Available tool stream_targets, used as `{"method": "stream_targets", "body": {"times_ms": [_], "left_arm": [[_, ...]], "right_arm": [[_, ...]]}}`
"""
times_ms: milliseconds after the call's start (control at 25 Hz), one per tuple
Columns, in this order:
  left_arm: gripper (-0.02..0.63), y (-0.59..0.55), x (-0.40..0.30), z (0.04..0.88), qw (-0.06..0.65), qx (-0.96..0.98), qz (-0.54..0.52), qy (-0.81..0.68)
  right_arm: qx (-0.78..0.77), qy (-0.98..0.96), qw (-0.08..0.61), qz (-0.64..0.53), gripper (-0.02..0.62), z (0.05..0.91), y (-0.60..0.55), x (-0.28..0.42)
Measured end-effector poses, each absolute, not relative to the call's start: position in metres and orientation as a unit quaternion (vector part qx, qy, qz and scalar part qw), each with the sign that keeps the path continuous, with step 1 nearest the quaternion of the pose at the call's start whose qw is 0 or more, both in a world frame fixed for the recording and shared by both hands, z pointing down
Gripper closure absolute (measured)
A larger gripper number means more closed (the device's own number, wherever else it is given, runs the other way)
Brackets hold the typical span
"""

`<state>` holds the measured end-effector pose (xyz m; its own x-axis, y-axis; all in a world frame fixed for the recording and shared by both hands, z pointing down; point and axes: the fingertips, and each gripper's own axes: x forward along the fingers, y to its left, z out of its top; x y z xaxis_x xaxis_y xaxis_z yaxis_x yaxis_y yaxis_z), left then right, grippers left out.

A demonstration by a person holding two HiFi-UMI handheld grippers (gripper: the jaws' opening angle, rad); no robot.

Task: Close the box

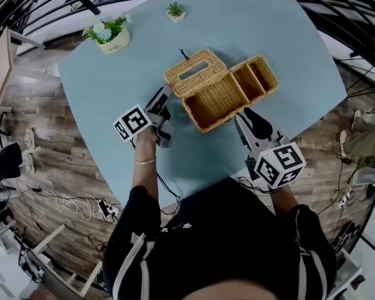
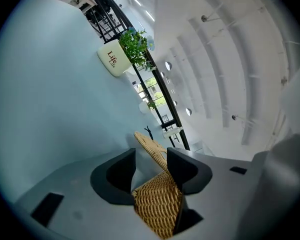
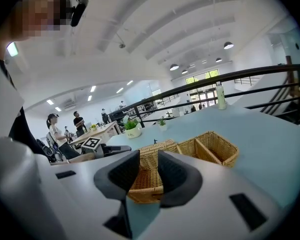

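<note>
Beside the box (image 1: 215, 102), left gripper (image 2: 151, 156) and right gripper (image 3: 149, 159) are held with jaws apart, and the open lid (image 1: 195, 72) likely needs to be swung shut next.

The lid (image 1: 195, 74) is tilting up between the spread left tongs (image 1: 165, 105), blocking that side. Bare surface (image 1: 300, 42) is lying open right of the box (image 1: 215, 100); a big plant pot (image 1: 109, 37) and a small plant pot (image 1: 175, 11) are sitting well back.

Bright, even white light comes from ceiling lamps (image 3: 228, 45), seen between one and two o'clock in the right gripper view. Shadows are faint and soft. Fisheye distortion bends every edge, and the corners go black.
</note>
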<state>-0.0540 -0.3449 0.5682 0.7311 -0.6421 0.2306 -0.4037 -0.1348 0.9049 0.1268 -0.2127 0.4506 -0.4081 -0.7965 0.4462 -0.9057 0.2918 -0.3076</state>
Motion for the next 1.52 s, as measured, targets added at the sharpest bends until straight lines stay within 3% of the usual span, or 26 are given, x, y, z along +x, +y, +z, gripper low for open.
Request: {"method": "stream_targets", "body": {"times_ms": [440, 640, 1520], "left_arm": [[0.434, -0.358, -0.04, 0.575, 0.584, 0.724, -0.158, -0.331], [0.486, -0.36, -0.035, 0.57, 0.593, 0.712, -0.184, -0.329], [0.495, -0.347, -0.038, 0.484, 0.416, 0.822, -0.157, -0.356]], "right_arm": [[0.556, -0.778, 0.113, 0.269, 0.483, 0.458, -0.215, 0.139], [0.562, -0.778, 0.108, 0.258, 0.492, 0.451, -0.215, 0.156], [0.515, -0.817, 0.104, 0.236, 0.494, 0.431, -0.225, 0.173]]}}
